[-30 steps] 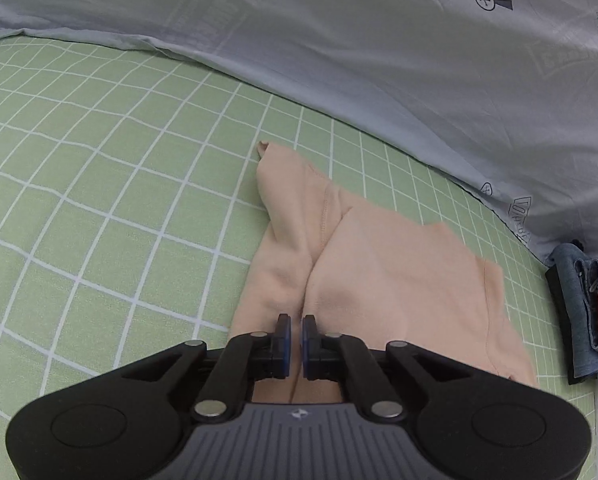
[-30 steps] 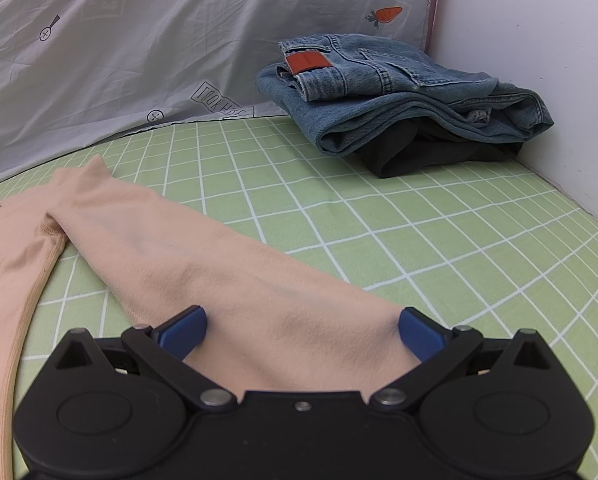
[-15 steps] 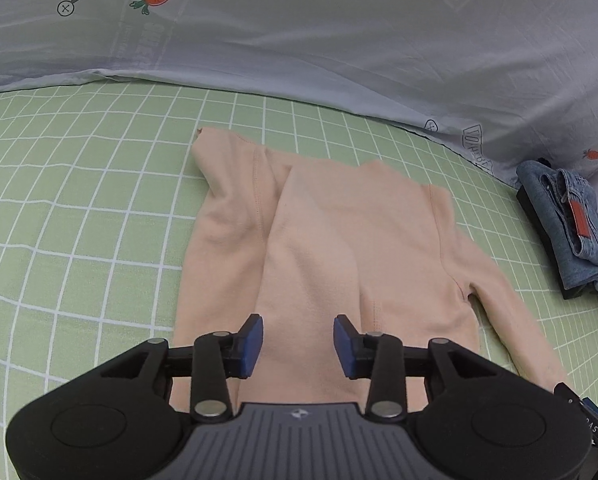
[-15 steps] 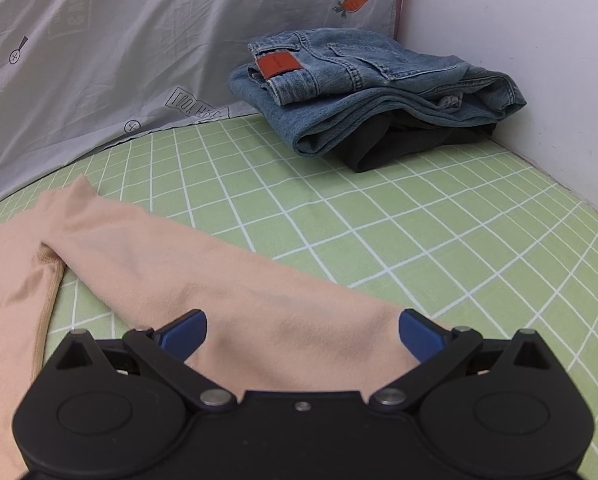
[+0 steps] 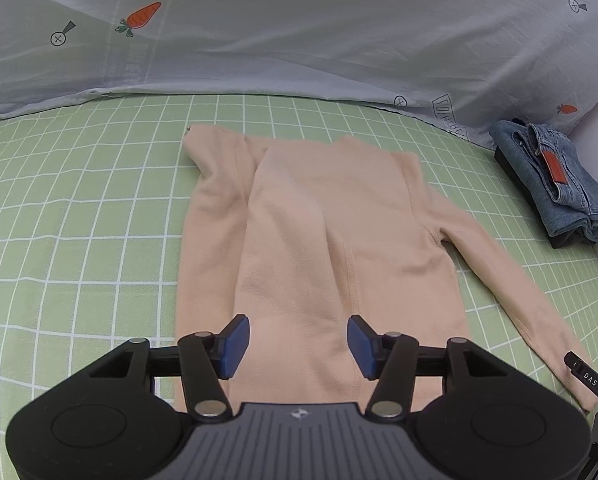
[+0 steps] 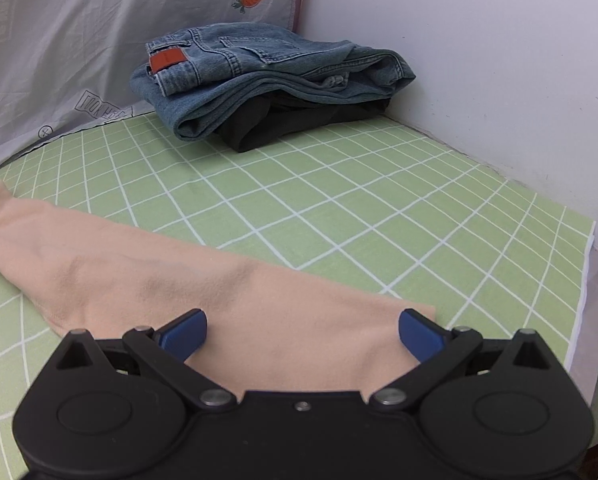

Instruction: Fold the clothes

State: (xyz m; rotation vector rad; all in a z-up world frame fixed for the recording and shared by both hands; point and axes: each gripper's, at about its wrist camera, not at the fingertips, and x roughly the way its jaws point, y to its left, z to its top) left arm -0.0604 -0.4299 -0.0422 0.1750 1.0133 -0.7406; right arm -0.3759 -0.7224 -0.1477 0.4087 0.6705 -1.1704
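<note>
Folding is under way and we are judging it roughly at the midpoint for this peach top [image 5: 319, 240], which is lying flat on the green checked sheet [image 5: 79, 220] with its neck end toward the grey carrot-print pillow [image 5: 299, 32]. One sleeve is already lying folded in over the body along the left side, while the other sleeve [image 6: 159, 276] is still stretching out across the sheet toward the right, so we are counting that as the next part left to do, followed by doubling the body over. Our left gripper [image 5: 298, 340] is opening above the lower part of the top, its blue pads apart and pressing on nothing, with only cloth showing below the gap. Our right gripper [image 6: 302, 330] is hovering over the cuff end of the outstretched sleeve with its jaws standing wide; the sleeve is lying between them, but the pads are not touching it. Jeans [image 6: 259, 76] are already sitting folded on top of a dark garment [image 6: 299, 124] in the corner by the wall [image 6: 479, 60], well apart from the top, so we are taking those pieces as finished.
</note>
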